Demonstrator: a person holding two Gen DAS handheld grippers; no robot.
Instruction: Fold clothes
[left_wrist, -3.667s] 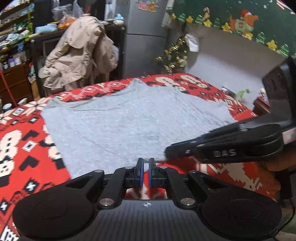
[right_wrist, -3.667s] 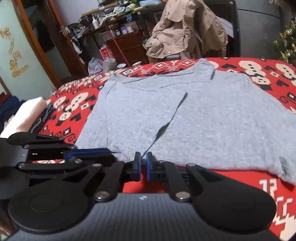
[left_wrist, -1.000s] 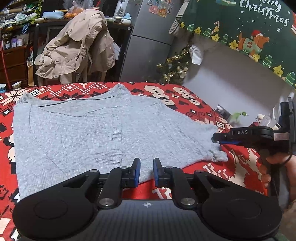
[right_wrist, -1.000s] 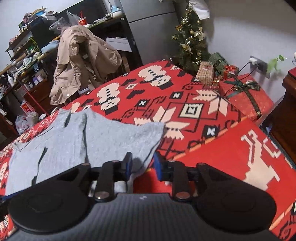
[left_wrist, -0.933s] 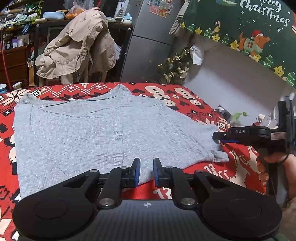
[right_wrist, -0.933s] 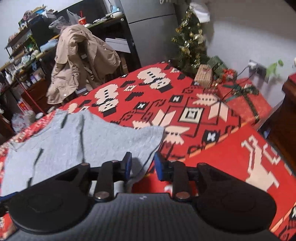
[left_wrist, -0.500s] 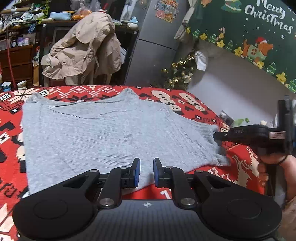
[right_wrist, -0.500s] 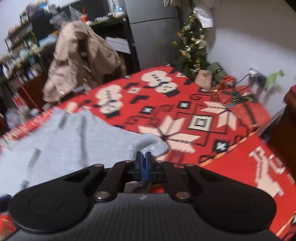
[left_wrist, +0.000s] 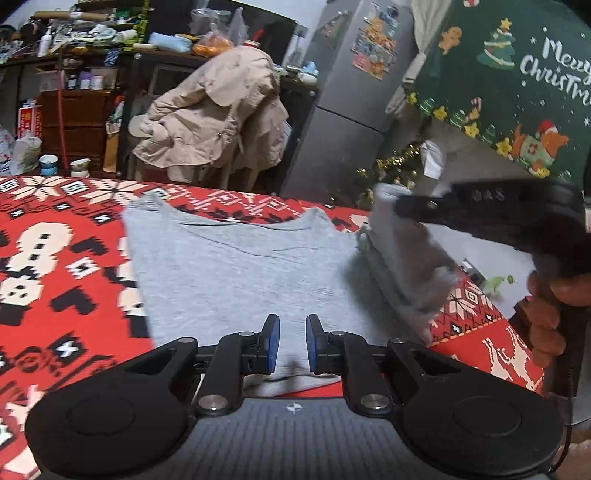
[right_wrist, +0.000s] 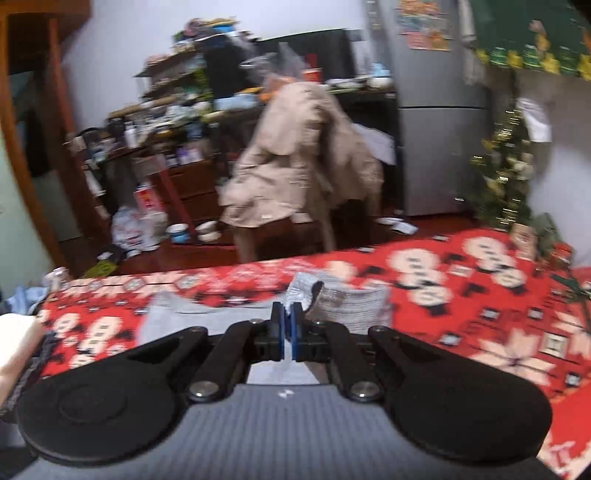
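A grey knit sweater (left_wrist: 236, 273) lies flat on a red patterned blanket (left_wrist: 55, 258). My left gripper (left_wrist: 291, 341) is open and empty, just above the sweater's near hem. My right gripper (right_wrist: 287, 321) is shut on the sweater's sleeve cuff (right_wrist: 351, 302) and holds it up off the blanket. In the left wrist view the right gripper (left_wrist: 402, 206) shows at the right, with the lifted sleeve (left_wrist: 406, 266) hanging from it over the sweater's right side. The image is blurred by motion.
A beige coat (left_wrist: 214, 118) hangs over a chair behind the bed. A grey fridge (left_wrist: 347, 122) and a small Christmas tree (right_wrist: 509, 173) stand at the back right. Cluttered shelves (right_wrist: 177, 110) are at the back left. White folded cloth (right_wrist: 14, 343) lies at the left.
My right gripper has shut on the sleeve cuff, lifted it off the blanket and carried it up and left over the sweater. My left gripper stays open near the hem.
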